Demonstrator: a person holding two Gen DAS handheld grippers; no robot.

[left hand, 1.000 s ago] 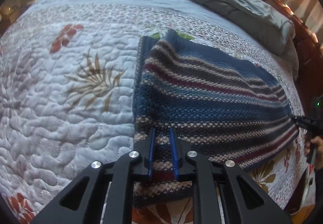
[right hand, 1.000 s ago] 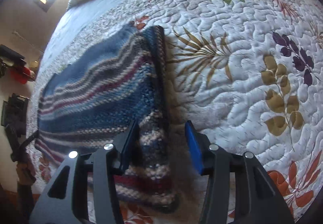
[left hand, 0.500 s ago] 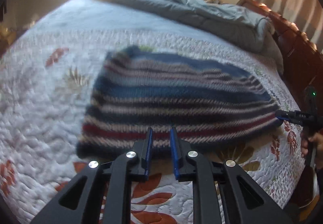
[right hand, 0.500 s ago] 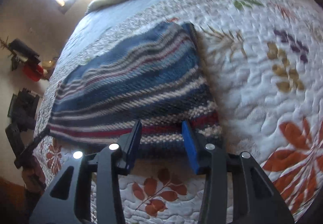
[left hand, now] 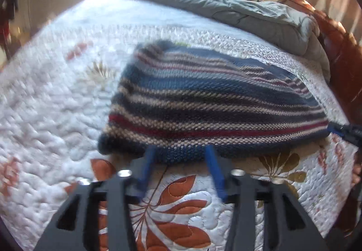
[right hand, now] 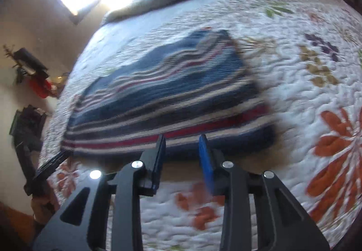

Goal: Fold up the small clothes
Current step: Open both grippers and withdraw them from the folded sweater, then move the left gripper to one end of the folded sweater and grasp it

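Observation:
A striped knit sweater (left hand: 210, 101), blue with beige and red bands, lies folded flat on the floral quilt (left hand: 49, 101). My left gripper (left hand: 179, 152) hangs at the middle of its near edge. Its jaws are opening, and the blue fingertips (left hand: 150, 155) stand apart with the knit just beyond them, not pinched. The right wrist view shows the same sweater (right hand: 163, 92). My right gripper (right hand: 182, 138) is open just short of its near edge, with nothing between the pads. Each view catches the other gripper at a near corner of the sweater: the right gripper (left hand: 341, 131) and the left gripper (right hand: 51, 163).
A bunched grey duvet (left hand: 248, 13) lies across the far end of the bed. A wooden bed frame (left hand: 339, 47) runs along the right side. Dark furniture with something red (right hand: 38, 83) stands by the wall on the left. Bare quilt (right hand: 316, 69) spreads right of the sweater.
Both grippers have drawn back towards the near side of the bed, off the sweater. The left jaws, nearly shut on the knit edge before, now stand apart. The right jaws have narrowed a little.

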